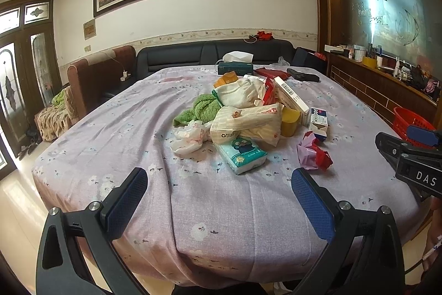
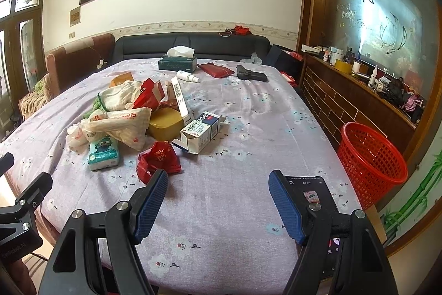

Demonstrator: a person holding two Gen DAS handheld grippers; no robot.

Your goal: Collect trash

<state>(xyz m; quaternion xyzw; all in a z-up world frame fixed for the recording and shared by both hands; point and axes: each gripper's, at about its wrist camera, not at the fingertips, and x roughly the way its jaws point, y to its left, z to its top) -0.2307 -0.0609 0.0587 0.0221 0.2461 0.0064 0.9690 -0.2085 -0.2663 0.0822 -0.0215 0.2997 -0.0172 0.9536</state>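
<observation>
A heap of trash lies mid-table on the lilac cloth: a crumpled red wrapper (image 2: pixel 158 161) (image 1: pixel 315 152), an open white carton (image 2: pixel 200 134) (image 1: pixel 319 122), a teal tissue pack (image 1: pixel 243 155) (image 2: pixel 103 154), a beige printed bag (image 1: pixel 248 122), a yellow tub (image 2: pixel 165 123), a thin white plastic bag (image 1: pixel 189 137) and a green cloth (image 1: pixel 203 108). My left gripper (image 1: pixel 219 180) hangs open over the near table edge, nothing between its blue pads. My right gripper (image 2: pixel 218 184) is open too, with the red wrapper just beyond its left pad (image 2: pixel 152 203).
A red mesh basket (image 2: pixel 371 161) (image 1: pixel 408 123) stands on the floor off the table's right side. A phone (image 2: pixel 312 192) lies by the right pad. At the far end sit a tissue box (image 2: pixel 178 64), a red pouch (image 2: pixel 215 69) and a black object (image 2: pixel 251 75).
</observation>
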